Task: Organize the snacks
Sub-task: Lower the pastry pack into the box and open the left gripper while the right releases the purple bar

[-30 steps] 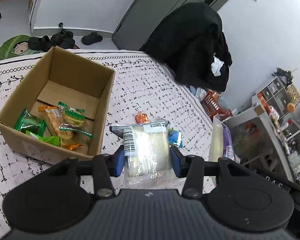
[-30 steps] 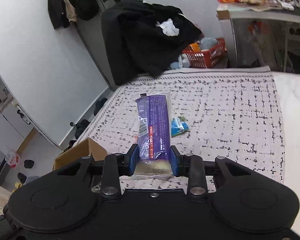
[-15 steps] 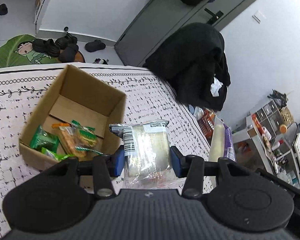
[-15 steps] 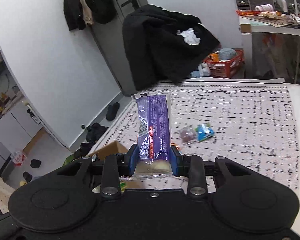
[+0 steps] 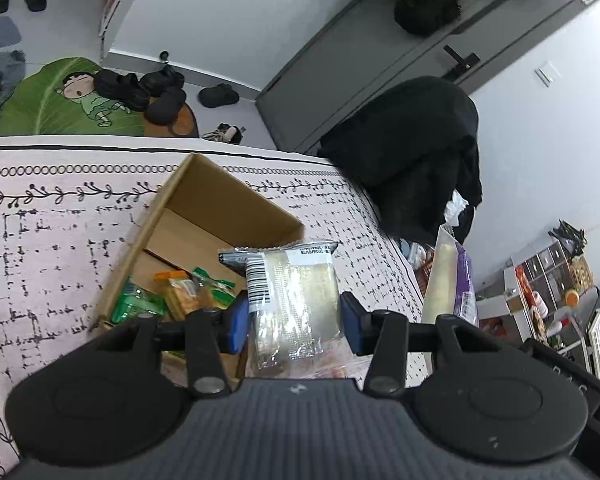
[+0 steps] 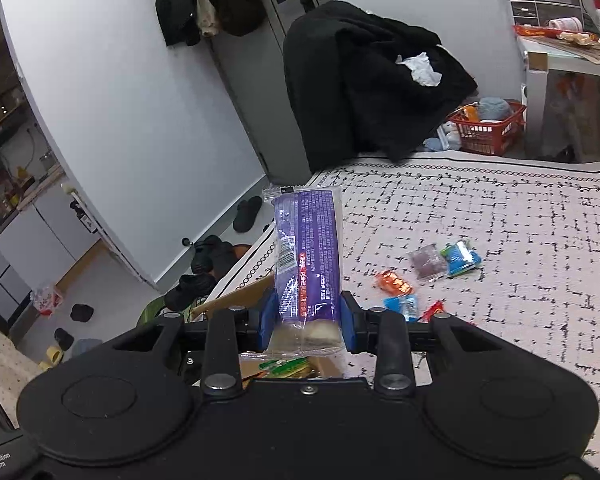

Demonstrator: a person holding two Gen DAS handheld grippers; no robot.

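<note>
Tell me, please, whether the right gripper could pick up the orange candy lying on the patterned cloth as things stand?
Probably not yet. The path to the orange candy looks free, with only cloth around it, but the right gripper is already shut on the purple snack pack, so it would need to drop that first.

Past my patterned bedspread (image 6: pixel 500 216) I see pale walls (image 6: pixel 132 92), a grey door (image 5: pixel 364 60), a black coat (image 6: pixel 364 92) over a chair, shoes (image 5: pixel 140 88) on a green mat (image 5: pixel 40 108), and a red basket (image 6: pixel 488 128).
</note>
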